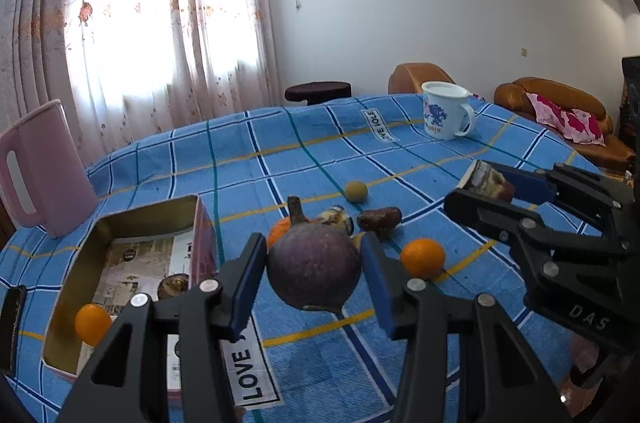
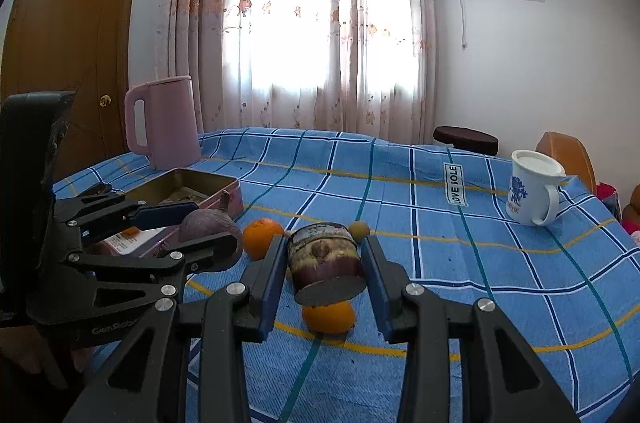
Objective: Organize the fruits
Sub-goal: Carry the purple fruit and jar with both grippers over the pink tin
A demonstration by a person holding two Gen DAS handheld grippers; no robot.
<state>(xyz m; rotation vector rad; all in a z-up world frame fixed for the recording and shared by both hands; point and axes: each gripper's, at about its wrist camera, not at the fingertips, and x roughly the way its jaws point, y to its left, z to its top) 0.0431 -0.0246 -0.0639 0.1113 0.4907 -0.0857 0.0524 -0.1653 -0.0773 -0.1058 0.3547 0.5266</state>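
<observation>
Nearest, the left gripper (image 1: pixel 314 267) is clenched on a round dark-purple mangosteen (image 1: pixel 313 269), lifted above the blue checked tablecloth (image 1: pixel 460 343). Beside it, the right gripper (image 2: pixel 325 273) grasps a purple halved fruit piece with a pale cut face (image 2: pixel 326 259). Beyond lie small oranges (image 1: pixel 422 257) and an open pink metal tin (image 1: pixel 120 263); farther off stands a white mug (image 1: pixel 446 111).

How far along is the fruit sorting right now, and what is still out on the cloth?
Done: one orange and a dark fruit already lie in the tin box. In hand: the left gripper holds a purple fruit, and the right gripper holds a cut fruit piece. Left on the tablecloth: two oranges, a small green fruit, a brown date-like fruit and another piece.
</observation>
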